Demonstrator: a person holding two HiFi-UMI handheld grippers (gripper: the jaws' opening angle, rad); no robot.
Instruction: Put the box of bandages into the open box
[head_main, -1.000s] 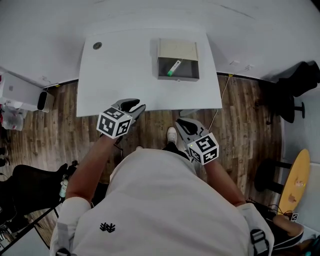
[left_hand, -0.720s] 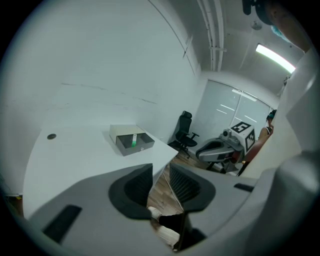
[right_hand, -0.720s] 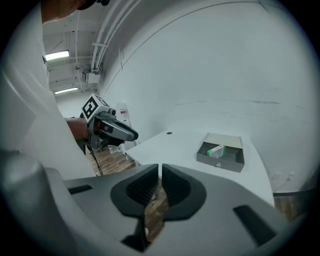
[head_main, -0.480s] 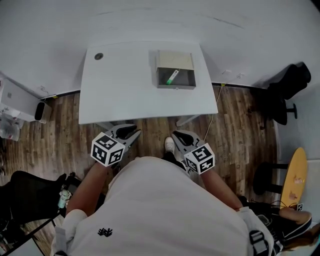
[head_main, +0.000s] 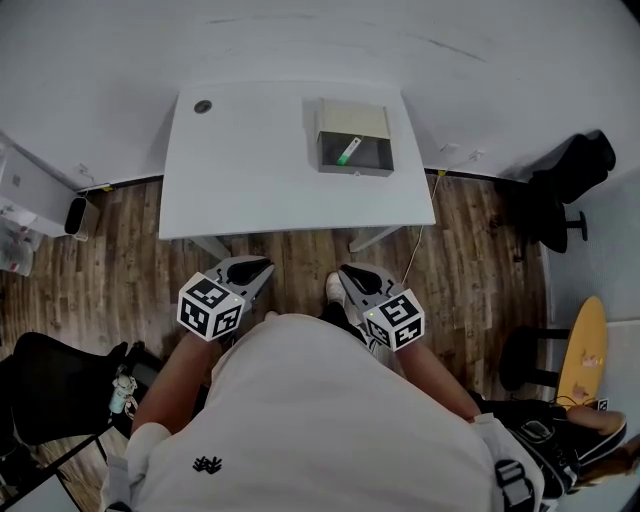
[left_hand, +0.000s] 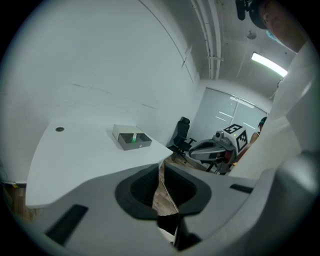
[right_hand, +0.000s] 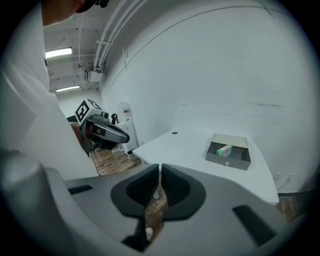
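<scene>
A white table (head_main: 250, 170) stands against a white wall (head_main: 300, 40) on a wood floor (head_main: 300, 250), the bandage box (head_main: 347, 151) lies in the open box (head_main: 375, 157) by the table's far edge, right of middle, and the left gripper (head_main: 255, 268), its jaws just closing, and the right gripper (head_main: 350, 272) are clenched on nothing above the floor.

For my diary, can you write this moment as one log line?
left claw: just closed, empty | right claw: shut, empty | white-green bandage box: inside open grey box on white table

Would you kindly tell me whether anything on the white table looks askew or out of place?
Nothing stands out: the open box sits squarely on the table, with the box of bandages lying inside it.
</scene>
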